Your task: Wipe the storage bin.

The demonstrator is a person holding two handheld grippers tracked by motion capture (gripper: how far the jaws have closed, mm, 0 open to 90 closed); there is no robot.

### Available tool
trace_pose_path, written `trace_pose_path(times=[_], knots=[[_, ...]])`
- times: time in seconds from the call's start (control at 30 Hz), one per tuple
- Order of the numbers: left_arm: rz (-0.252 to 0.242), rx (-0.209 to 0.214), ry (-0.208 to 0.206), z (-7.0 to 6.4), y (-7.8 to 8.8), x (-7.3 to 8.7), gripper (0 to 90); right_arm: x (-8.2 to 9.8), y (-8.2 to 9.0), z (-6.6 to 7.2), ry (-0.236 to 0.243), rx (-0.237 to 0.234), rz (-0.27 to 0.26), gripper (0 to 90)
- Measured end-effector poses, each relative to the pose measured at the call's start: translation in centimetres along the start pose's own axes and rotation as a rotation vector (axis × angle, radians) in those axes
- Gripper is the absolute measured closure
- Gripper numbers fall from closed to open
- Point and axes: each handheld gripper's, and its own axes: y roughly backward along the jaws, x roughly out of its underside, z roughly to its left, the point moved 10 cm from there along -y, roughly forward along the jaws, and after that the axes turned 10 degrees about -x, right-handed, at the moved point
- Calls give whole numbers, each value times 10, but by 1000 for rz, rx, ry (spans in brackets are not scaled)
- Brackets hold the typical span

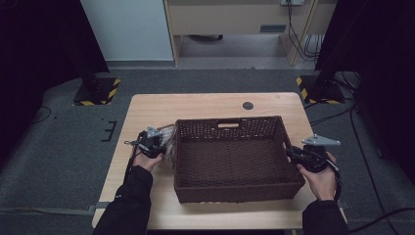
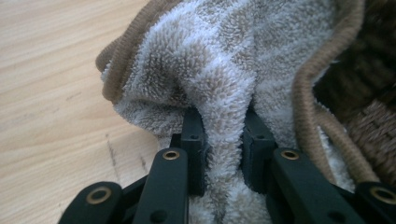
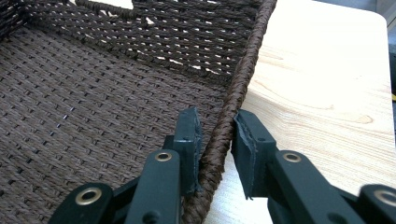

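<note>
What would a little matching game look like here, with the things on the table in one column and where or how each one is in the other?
Things:
1 towel
2 basket
3 left gripper
4 right gripper

States:
A astride the basket's right rim
B dark brown, woven, nothing inside
C fluffy beige, bunched on the table beside the basket's left wall
D shut on a fold of towel

Pairs: 1-C, 2-B, 3-D, 4-A

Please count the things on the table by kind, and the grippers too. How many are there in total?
Basket: 1
Towel: 1
Grippers: 2, left gripper and right gripper
Total: 4
</note>
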Motion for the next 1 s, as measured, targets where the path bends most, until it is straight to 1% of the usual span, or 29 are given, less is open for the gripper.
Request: trace_pose_path(times=[0.03,0.1,0.13,0.27,0.37,0.43,0.47,0.5,0.53,0.57,0.7,0.73,0.8,0.83,0.9,0.93,0.97,1.0], knots=[[0,0,0,0,0,0,737,0,0,0,1,0,0,720],[-29,6,25,4,8,-5,737,0,0,0,0,1,0,720],[-56,13,40,4,13,-10,736,0,0,0,2,2,0,719],[-154,40,76,6,37,-32,736,1,0,0,2,2,5,719],[-218,64,103,4,49,-47,737,1,0,1,1,1,6,719],[-242,74,102,2,53,-53,737,0,0,0,2,3,5,718],[-244,75,94,0,53,-54,737,1,0,1,1,3,5,718],[-244,75,94,0,53,-54,737,1,0,1,1,3,5,718],[-232,63,71,-4,48,-54,737,0,0,0,2,4,1,718],[-220,56,59,-4,43,-53,736,0,0,0,1,4,1,718],[-172,26,44,-2,27,-45,737,0,0,0,1,2,1,717],[-159,23,44,-2,23,-42,737,0,0,1,1,1,0,717],[-120,10,22,-2,14,-33,737,0,0,0,2,1,-1,717],[-96,10,11,-4,9,-27,737,0,0,0,3,0,0,717],[-41,-3,-35,-9,-1,-15,737,0,0,1,1,-1,0,717],[-21,-9,-51,-12,-6,-10,737,0,0,1,0,0,1,717],[-6,-16,-67,-12,-7,-7,737,0,0,1,-3,-2,1,717],[-4,-14,-62,-12,-7,-7,737,0,0,1,0,-1,-1,716]])
